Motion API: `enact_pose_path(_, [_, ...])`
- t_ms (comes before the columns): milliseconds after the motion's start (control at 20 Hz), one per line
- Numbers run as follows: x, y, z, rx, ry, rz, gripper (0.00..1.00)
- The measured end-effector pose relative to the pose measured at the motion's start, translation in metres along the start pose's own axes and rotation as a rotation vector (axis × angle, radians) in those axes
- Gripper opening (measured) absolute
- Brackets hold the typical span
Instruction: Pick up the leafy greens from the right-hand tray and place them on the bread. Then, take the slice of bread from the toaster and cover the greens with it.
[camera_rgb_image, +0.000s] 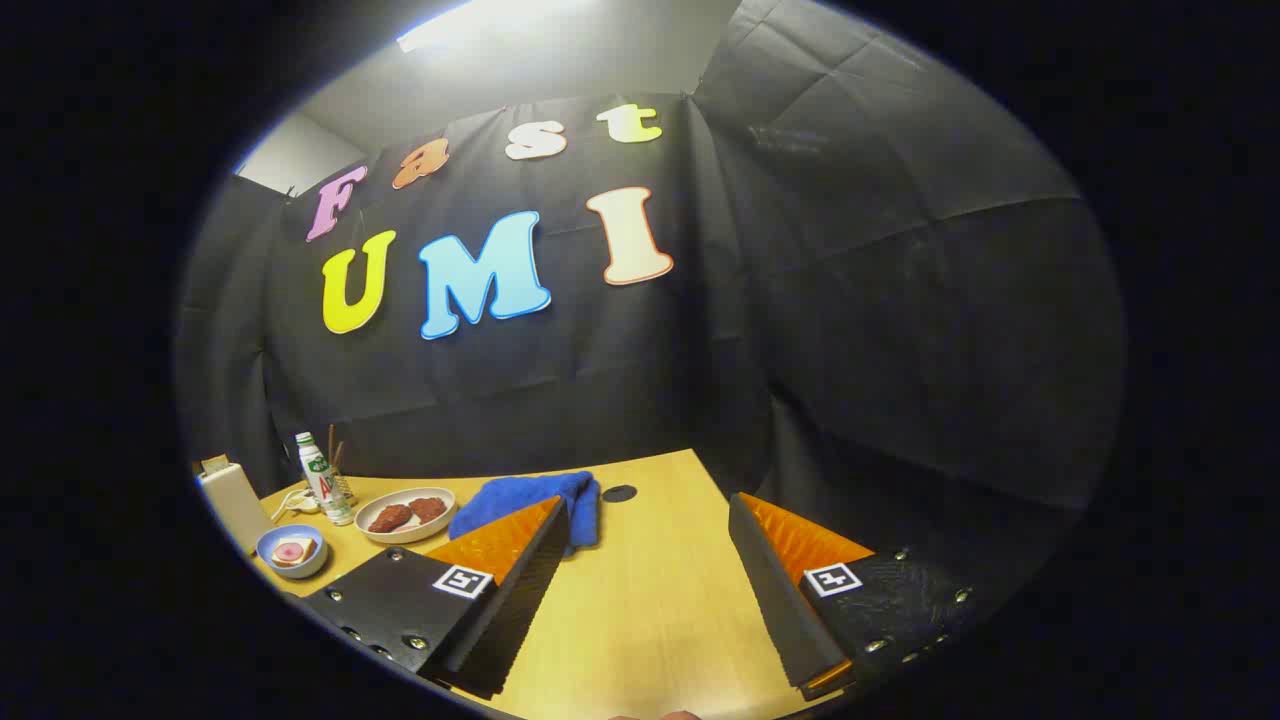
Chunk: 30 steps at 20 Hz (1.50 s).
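My tool (648, 520) hangs over the wooden counter (650, 610) with its two fingers spread wide, nothing between them but bare wood. The left finger's tip overlaps the lower edge of a crumpled blue cloth (530, 505) lying just ahead of it, though I cannot tell whether they touch. Just right of the cloth there is a small dark round hole (619, 493) in the counter.

Everything else sits in the lower left of the frame, beyond my left finger. A pale shallow plate (405, 530) holds two dark reddish pieces (408, 514). Nearer the frame's left edge, a small blue bowl (290, 562) holds a pale slice with a pink centre (291, 551); I cannot tell whether it is the bread. Behind the plate stands a white bottle with a green label (323, 476), and left of that a whitish boxy object (234, 503), maybe the toaster, too small and skewed to be sure. I cannot pick out any leafy greens.
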<state>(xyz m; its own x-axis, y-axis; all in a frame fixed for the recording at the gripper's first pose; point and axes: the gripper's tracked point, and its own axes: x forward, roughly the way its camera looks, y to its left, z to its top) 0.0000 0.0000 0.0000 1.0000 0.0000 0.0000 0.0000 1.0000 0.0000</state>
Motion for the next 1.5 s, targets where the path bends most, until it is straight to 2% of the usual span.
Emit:
enact_pose_path(200, [-0.016,0.058,0.004,-0.015,-0.002,0.059,0.97])
enact_pose_path(550, [-0.031,0.146,-0.013,-0.093,0.084,0.241,0.98])
enact_pose_path(950, [-0.03,0.196,-0.049,-0.18,0.178,0.33,0.97])
enact_pose_path(1300, [-0.02,0.23,-0.117,-0.305,0.375,0.43,0.98])
enact_pose_path(1500, [-0.01,0.234,-0.15,-0.39,0.469,0.446,0.98])
